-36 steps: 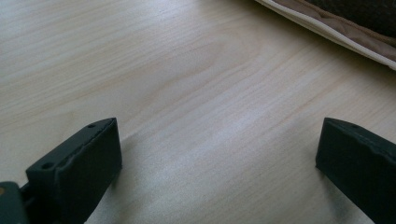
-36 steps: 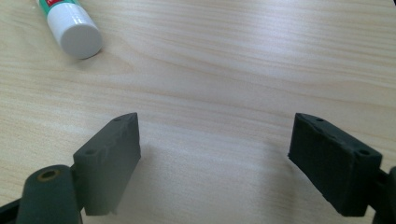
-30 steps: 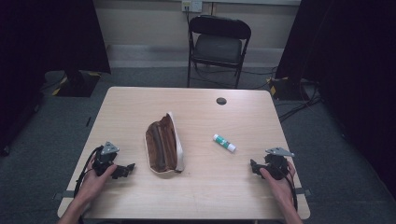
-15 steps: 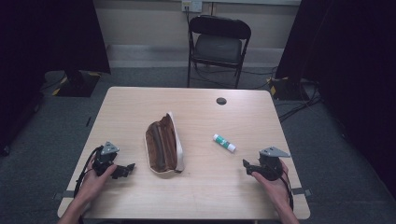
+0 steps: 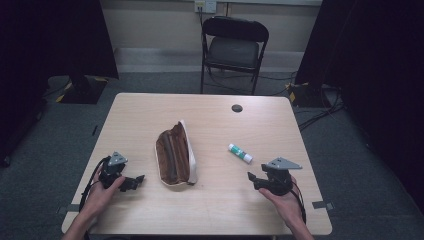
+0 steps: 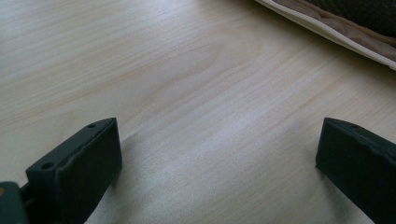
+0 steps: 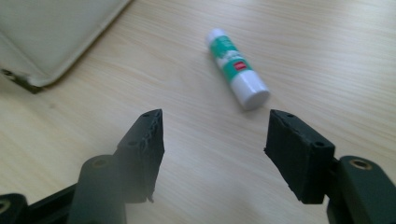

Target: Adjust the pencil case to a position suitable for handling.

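Your right claw point(image 7: 212, 140) released, jaws spread, aimed at glue stick point(image 7: 237, 68) lying flat on surface, right of pencil case point(image 5: 175, 159). Left claw point(image 6: 219, 154) released, idle left of case.

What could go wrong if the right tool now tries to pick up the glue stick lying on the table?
The white and green round glue stick lies flat on the smooth light wooden table, so it may roll away if one jaw of the open right tool touches it first. It also lies at an angle to the jaws, so the grip may catch one end and let it slip. The open brown and cream fabric pencil case is close; a pushed stick could roll against it.
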Action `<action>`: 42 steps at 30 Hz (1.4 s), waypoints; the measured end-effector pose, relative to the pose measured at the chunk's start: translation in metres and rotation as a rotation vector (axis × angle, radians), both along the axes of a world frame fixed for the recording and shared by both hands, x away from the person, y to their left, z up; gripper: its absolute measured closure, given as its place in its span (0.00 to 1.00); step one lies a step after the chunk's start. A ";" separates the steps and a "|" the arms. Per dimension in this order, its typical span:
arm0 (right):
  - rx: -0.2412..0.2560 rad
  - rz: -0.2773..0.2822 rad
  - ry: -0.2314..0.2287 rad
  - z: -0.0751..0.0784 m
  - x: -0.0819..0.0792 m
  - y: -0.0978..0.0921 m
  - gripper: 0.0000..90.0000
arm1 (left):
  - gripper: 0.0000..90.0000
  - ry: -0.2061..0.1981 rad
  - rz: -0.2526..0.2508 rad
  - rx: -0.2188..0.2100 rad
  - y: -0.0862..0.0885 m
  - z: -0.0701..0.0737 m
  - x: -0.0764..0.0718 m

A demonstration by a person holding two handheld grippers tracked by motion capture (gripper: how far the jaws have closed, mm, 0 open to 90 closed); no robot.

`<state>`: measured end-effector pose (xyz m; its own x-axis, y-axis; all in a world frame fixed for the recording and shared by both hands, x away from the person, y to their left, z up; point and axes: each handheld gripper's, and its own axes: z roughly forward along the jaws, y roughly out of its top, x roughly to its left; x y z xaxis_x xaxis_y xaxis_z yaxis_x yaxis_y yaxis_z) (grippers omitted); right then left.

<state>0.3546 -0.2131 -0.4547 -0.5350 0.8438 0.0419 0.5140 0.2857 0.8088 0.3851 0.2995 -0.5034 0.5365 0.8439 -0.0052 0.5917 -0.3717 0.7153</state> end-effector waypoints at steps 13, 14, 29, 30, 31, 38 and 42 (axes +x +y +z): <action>0.002 0.136 0.000 0.011 -0.001 0.050 0.38 | 0.00 0.000 -0.001 0.001 0.000 0.000 0.000; 0.007 0.144 0.000 0.011 -0.001 0.054 0.37 | 0.00 0.001 -0.001 0.002 0.000 0.000 0.000; 0.037 0.313 -0.033 0.031 -0.003 0.127 0.33 | 0.00 0.000 0.000 0.001 0.000 0.000 0.000; 0.037 0.313 -0.033 0.031 -0.003 0.127 0.33 | 0.00 0.000 0.000 0.001 0.000 0.000 0.000; 0.038 0.323 -0.040 0.033 -0.003 0.131 0.32 | 0.00 0.000 -0.001 0.002 0.000 0.000 0.000; 0.025 0.348 -0.052 0.033 0.001 0.156 0.31 | 0.00 0.000 0.000 0.000 0.000 0.000 0.000; 0.010 0.349 -0.032 0.024 0.009 0.169 0.34 | 0.00 0.000 0.000 0.000 0.000 0.000 0.000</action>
<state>0.3639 -0.0440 -0.4306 -0.7923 0.6094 0.0283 0.3614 0.4314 0.8266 0.3851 0.2995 -0.5033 0.5365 0.8439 -0.0050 0.5917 -0.3719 0.7152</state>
